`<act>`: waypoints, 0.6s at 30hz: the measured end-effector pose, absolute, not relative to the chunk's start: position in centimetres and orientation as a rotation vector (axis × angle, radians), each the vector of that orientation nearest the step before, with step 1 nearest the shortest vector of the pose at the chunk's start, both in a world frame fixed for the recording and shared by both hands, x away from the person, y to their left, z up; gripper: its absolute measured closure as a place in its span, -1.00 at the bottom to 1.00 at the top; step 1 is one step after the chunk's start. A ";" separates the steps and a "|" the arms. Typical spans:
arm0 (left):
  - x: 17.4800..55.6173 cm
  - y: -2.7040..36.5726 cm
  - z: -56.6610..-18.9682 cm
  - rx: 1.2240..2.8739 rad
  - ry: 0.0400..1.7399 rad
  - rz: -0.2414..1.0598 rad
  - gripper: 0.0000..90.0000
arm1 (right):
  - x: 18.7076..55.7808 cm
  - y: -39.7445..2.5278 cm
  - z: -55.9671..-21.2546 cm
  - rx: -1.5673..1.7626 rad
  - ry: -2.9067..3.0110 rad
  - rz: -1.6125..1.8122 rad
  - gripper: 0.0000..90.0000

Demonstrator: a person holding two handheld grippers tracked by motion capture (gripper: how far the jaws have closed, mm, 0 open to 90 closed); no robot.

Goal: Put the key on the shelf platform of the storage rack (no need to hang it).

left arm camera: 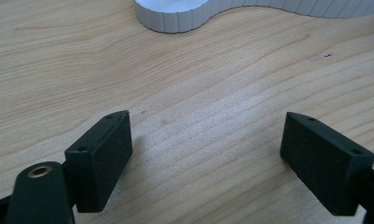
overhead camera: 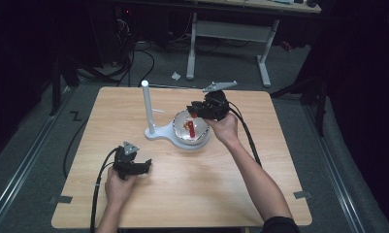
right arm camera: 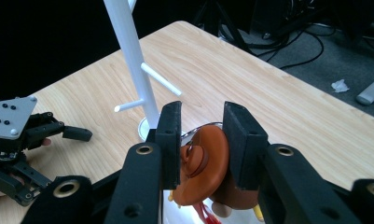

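Right gripper view: right gripper [right arm camera: 201,140] clamps a brown toy figure [right arm camera: 205,165] over the bowl [overhead camera: 180,119]; keep it level. Left gripper [left arm camera: 205,161] rests spread, empty, on the table [left arm camera: 198,84].

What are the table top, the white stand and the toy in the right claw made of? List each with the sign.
Table top: pale wood or wood-look laminate, matte; grain lines show.
White stand: likely plastic, possibly 3D-printed; its base has ribbed vertical facets.
Orange-brown toy in the right claw: smooth, slightly glossy, probably plastic or rubber; cannot tell which.
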State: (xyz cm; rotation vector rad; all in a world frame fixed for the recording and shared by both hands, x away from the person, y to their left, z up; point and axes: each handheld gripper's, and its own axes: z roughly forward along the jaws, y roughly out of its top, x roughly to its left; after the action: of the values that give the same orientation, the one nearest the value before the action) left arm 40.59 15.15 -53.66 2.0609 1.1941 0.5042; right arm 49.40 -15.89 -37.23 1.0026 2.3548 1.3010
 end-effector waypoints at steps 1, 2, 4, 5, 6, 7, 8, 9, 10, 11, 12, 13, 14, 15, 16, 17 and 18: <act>40.6 15.1 -53.7 2.060 1.194 0.506 -0.62 | 49.5 -15.8 -37.5 1.007 2.357 1.305 0.53; 40.6 15.1 -53.7 2.060 1.194 0.506 -0.62 | 49.6 -15.8 -37.7 1.012 2.361 1.308 0.53; 40.6 15.1 -53.7 2.060 1.195 0.505 -0.62 | 49.7 -15.7 -38.3 1.030 2.369 1.326 0.53; 40.6 15.1 -53.7 2.060 1.195 0.505 -0.62 | 49.7 -15.7 -38.3 1.030 2.369 1.326 0.53; 40.6 15.1 -53.7 2.060 1.195 0.505 -0.62 | 49.8 -15.7 -38.6 1.036 2.373 1.333 0.53; 40.6 15.1 -53.7 2.060 1.195 0.505 -0.62 | 49.8 -15.7 -38.8 1.041 2.376 1.333 0.53; 40.6 15.1 -53.7 2.060 1.195 0.505 -0.62 | 49.8 -15.6 -38.9 1.046 2.379 1.337 0.53; 40.6 15.1 -53.7 2.060 1.195 0.505 -0.62 | 49.9 -15.6 -39.1 1.052 2.383 1.336 0.53; 40.6 15.1 -53.7 2.060 1.195 0.505 -0.62 | 49.9 -15.5 -39.2 1.049 2.383 1.335 0.53; 40.6 15.1 -53.7 2.059 1.195 0.505 -0.62 | 49.9 -15.5 -39.3 1.050 2.383 1.332 0.53; 40.6 15.1 -53.7 2.059 1.195 0.505 -0.62 | 50.0 -15.5 -39.5 1.055 2.383 1.323 0.53; 40.6 15.1 -53.7 2.059 1.195 0.505 -0.62 | 50.0 -15.4 -39.6 1.057 2.384 1.312 0.53; 40.6 15.1 -53.7 2.059 1.195 0.505 -0.62 | 50.0 -15.4 -39.6 1.057 2.384 1.312 0.53; 40.6 15.1 -53.7 2.059 1.195 0.505 -0.62 | 50.2 -15.4 -40.1 1.071 2.389 1.304 0.53; 40.6 15.1 -53.7 2.059 1.195 0.505 -0.62 | 50.2 -15.4 -40.1 1.071 2.389 1.304 0.53; 40.6 15.1 -53.7 2.060 1.194 0.504 -0.62 | 50.2 -15.4 -40.2 1.079 2.391 1.299 0.53; 40.6 15.1 -53.7 2.057 1.196 0.504 -0.62 | 50.4 -15.5 -40.7 1.096 2.392 1.303 0.53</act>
State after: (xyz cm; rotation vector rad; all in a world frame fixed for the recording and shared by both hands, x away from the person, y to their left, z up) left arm 40.58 15.13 -53.67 2.0565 1.1959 0.5036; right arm 50.36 -15.53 -40.66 1.0958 2.3917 1.3028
